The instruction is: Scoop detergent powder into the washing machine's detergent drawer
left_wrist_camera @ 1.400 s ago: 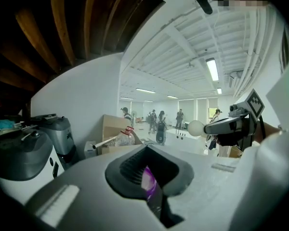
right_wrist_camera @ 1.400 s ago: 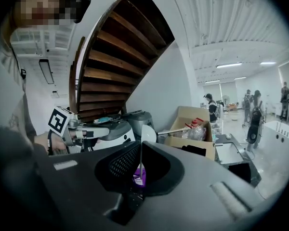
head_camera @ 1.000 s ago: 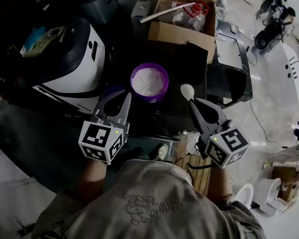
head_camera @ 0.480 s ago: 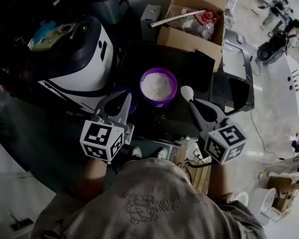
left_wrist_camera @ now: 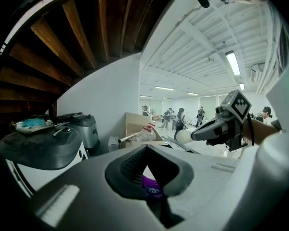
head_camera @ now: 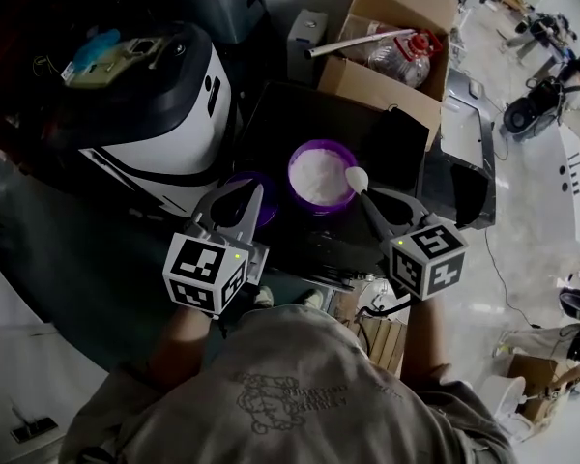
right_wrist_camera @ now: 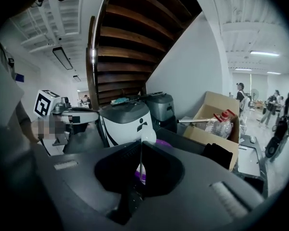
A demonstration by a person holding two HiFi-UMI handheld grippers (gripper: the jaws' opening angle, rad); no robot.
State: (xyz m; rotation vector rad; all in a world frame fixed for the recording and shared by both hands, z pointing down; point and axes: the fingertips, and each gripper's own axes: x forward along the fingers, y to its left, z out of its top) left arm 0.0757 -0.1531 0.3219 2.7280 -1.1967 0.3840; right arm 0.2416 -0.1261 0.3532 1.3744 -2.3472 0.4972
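Washer [head_camera: 164, 104] is far left: white body, dark rounded top. A teal item and some clutter lie on the top, and I can't tell what they are. No view lets me pick out the detergent drawer.

Cardboard box [head_camera: 367, 83] is far right of the washer, open-topped. Inside it are a clear plastic bottle [head_camera: 406, 51] with a red cap, lying down, and a white tube [head_camera: 353, 42] sticking out to the left.

Black table [head_camera: 280, 124] sits between the washer and the box. On its near part is a purple tub [head_camera: 290, 174], open, nearly full of white powder [head_camera: 319, 177]. A purple lid [head_camera: 268, 189] lies flat just left of the tub, mostly under the left gripper.

Right gripper [head_camera: 367, 198]: jaws clamped on the thin handle of a white spoon [head_camera: 356, 178], which shows edge-on in the right gripper view. The bowl is over the tub's right rim. Can't tell whether there's powder in it.

Left gripper [head_camera: 251, 191]: hangs above the lid with jaw tips together. The tub's purple shows through the gap behind the tips.

Writing:
- Washer has a small black logo [head_camera: 211, 90] on the white body, a figure-like mark with no readable text.
- Tub side carries white print [left_wrist_camera: 151, 189], too blurred to read.
- Both cubes, left [head_camera: 205, 271] and right [head_camera: 425, 259], show black-and-white square markers only.
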